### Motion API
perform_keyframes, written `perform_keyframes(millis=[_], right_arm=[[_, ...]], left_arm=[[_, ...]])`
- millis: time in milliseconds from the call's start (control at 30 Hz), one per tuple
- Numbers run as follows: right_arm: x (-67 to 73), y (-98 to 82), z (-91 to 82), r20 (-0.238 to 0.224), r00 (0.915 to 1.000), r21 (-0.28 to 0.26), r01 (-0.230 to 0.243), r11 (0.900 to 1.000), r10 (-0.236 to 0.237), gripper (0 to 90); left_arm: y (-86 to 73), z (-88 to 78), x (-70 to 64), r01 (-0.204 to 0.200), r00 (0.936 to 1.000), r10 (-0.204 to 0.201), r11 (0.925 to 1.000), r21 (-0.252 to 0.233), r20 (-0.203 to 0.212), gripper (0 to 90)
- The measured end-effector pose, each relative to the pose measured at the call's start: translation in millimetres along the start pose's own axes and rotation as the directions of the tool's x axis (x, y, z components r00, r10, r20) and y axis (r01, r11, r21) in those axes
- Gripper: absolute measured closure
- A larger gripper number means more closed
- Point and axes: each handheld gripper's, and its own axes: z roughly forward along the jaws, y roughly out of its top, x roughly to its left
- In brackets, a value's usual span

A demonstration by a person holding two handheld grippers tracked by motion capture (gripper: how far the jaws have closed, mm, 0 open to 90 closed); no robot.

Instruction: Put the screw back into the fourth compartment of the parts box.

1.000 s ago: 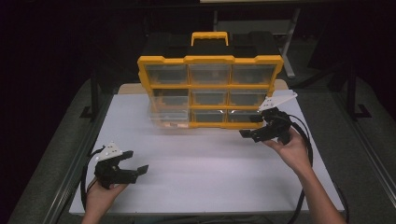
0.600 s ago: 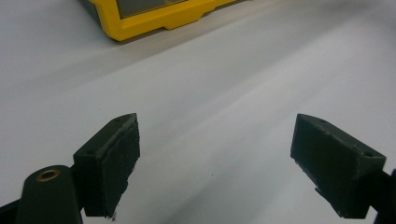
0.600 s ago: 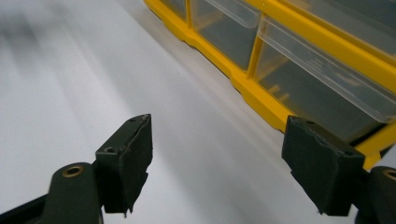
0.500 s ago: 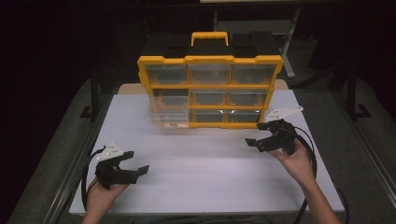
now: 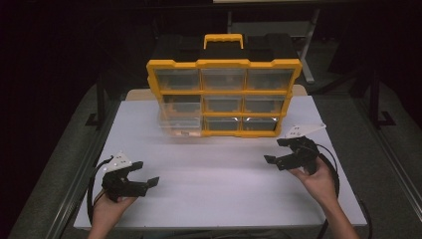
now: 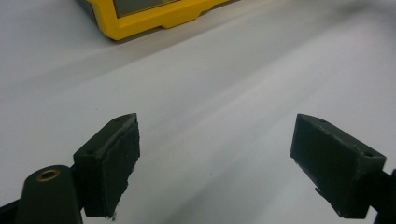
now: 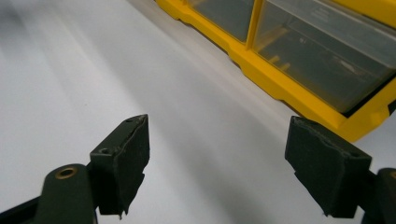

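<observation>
A yellow organizer box (image 5: pixel 224 63) with clear drawers and a black-and-yellow handle stands upright at the back of the white table (image 5: pixel 219 194). Its bottom-left drawer (image 5: pixel 180 125) sticks out a little toward me. My left gripper (image 5: pixel 148 173) rests near the front left edge, open, with bare table between its jaws (image 6: pixel 215 154). My right gripper (image 5: pixel 272 151) hovers in front of the box's lower right corner, apart from it. Its jaws have just been opening and hold nothing (image 7: pixel 217 158). The box's yellow bottom rail (image 7: pixel 289 88) lies just beyond them.
Black cables (image 5: pixel 331 169) trail from both grippers. Dark metal frame posts (image 5: pixel 101 94) flank the table on grey floor. The box's corner (image 6: pixel 154 14) lies far ahead of the left jaws.
My right hand has drawn back from the box's lower right corner, sinking toward the table's front. The left hand has stayed where it was.
</observation>
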Motion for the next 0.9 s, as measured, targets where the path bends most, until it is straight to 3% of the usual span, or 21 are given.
perform_keyframes(millis=[367,700,900], right_arm=[[-3.9,-26.9,-5.0,0.005,0.9984,-0.011,-0.057,0.998,0.057,20.2],[-5.2,-39.1,-9.5,-0.005,0.9944,-0.018,-0.106,0.994,0.106,17.9],[-5.4,-46.4,-13.1,-0.008,0.9945,-0.04,-0.105,0.994,0.104,17.3]], left_arm=[[-0.8,1.1,-1.5,-0.01,1.0,0.01,0.9999,0.007,0.001,15.6],[-1.2,0.8,-1.9,-0.009,0.9999,0.009,0.9999,0.008,0.005,15.6],[-1.4,1.3,-2.8,-0.011,0.9999,0.011,0.9999,0.01,0.007,15.6]])
